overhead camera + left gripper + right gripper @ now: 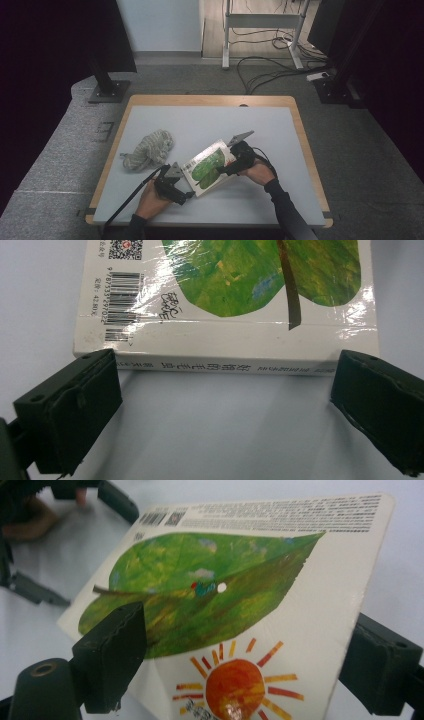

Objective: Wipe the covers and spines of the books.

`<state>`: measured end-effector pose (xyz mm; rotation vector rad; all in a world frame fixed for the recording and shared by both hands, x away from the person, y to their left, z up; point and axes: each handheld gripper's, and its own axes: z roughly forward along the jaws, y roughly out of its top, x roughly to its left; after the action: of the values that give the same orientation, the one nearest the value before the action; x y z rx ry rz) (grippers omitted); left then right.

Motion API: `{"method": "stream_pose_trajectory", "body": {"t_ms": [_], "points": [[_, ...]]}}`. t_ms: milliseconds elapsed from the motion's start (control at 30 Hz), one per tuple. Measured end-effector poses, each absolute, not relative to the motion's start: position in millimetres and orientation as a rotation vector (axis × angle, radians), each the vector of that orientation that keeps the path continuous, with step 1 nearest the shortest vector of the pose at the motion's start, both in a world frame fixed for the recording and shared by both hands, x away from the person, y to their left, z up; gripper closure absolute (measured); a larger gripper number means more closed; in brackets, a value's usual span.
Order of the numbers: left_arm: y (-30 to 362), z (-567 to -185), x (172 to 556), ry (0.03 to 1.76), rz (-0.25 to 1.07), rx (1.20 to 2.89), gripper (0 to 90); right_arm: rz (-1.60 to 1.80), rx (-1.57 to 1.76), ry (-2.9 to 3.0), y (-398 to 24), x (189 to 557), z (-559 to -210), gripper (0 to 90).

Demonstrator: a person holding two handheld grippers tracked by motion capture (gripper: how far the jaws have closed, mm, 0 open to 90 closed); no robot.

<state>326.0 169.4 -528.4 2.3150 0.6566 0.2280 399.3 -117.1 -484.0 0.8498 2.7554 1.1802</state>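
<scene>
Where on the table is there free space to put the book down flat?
The far half of the table, beyond the book and the cloth, is bare, and so is the right side up to the wooden edge. The near middle is crowded: the left gripper and right gripper flank the book there.

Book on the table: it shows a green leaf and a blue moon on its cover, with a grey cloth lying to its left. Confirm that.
Not quite. The book shows a green leaf and an orange sun with rays, not a blue moon; the right gripper view shows it. The grey cloth does lie to its left in the high view.
</scene>
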Motion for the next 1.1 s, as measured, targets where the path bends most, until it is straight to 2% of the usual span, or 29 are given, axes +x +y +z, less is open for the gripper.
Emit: {"method": "stream_pose_trajectory", "body": {"t_ms": [167, 567, 1100], "points": [[169, -528, 325, 0.658, 0.237, 2.322, 0.0, 1.119, 0.803, 2.802, -119, 402, -485, 18.7], [171, -528, 322, 0.696, 0.236, 2.351, 0.0, 1.116, 0.739, 2.821, -126, 398, -485, 25.4], [174, -523, 324, 0.735, 0.171, 2.312, 0.0, 1.147, 0.713, 2.791, -133, 388, -485, 33.8]]}}
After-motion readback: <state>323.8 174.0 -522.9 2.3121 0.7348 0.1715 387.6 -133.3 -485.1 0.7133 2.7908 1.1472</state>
